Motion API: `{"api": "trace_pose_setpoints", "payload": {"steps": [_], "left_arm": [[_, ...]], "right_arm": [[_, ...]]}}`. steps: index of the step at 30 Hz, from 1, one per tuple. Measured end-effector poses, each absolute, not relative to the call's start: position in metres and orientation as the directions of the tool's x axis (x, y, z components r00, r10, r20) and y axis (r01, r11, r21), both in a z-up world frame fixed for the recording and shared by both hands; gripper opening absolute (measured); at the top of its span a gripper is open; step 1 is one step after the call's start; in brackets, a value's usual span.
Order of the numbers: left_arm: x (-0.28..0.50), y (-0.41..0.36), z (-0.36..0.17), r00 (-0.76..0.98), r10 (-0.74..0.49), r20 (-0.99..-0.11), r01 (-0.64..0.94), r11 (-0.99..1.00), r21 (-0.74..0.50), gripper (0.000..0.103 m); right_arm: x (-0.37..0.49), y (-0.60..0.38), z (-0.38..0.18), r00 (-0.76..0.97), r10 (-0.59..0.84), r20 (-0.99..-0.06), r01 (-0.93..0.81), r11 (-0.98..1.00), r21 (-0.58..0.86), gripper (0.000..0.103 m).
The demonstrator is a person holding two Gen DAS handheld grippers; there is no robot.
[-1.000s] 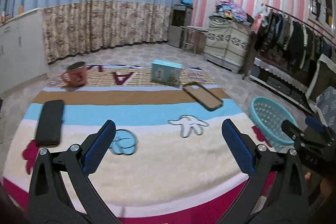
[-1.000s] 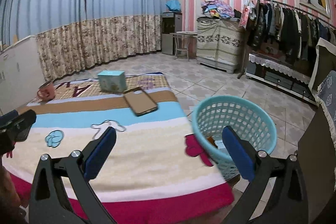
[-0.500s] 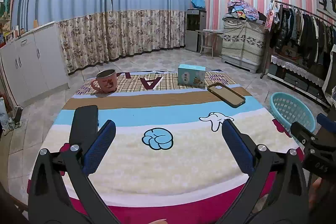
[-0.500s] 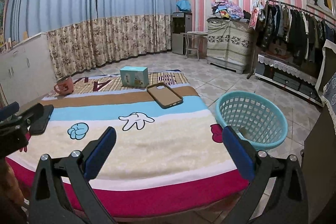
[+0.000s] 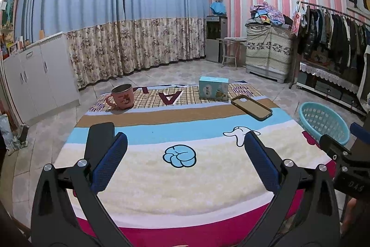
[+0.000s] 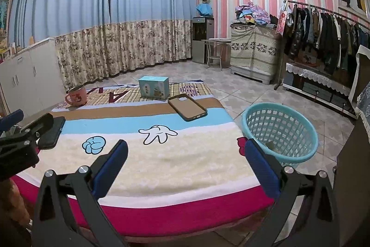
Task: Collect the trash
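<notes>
While spread wide, both grippers (image 5: 185,149) (image 6: 185,152) face the blanket (image 5: 185,177).

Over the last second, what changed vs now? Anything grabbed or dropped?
Nothing grabbed or dropped. Both cameras pulled back and levelled: the right gripper swung away from over the basket, which now sits off to its right, and the left gripper backed off the blanket. Both stayed open and empty. Mug, box, phone case and black case stayed put.
</notes>
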State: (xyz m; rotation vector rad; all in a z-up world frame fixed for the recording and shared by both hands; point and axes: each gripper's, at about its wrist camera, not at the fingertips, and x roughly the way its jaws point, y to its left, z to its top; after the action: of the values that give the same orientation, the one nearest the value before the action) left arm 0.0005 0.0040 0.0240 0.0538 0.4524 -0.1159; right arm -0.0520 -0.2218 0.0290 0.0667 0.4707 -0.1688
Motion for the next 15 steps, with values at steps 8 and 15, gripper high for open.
{"api": "trace_pose_setpoints", "payload": {"steps": [8,15], "left_arm": [[-0.0017,0.0066,0.0252,0.900,-0.083,-0.429,0.109,0.993,0.035,0.098],[-0.0028,0.0071,0.0251,0.902,-0.075,-0.426,0.103,0.994,0.044,0.098]], "right_arm": [[-0.0518,-0.2209,0.0290,0.879,-0.147,-0.454,0.177,0.984,0.024,0.099],[-0.0519,-0.2218,0.0370,0.885,-0.162,-0.437,0.186,0.982,0.013,0.099]]}}
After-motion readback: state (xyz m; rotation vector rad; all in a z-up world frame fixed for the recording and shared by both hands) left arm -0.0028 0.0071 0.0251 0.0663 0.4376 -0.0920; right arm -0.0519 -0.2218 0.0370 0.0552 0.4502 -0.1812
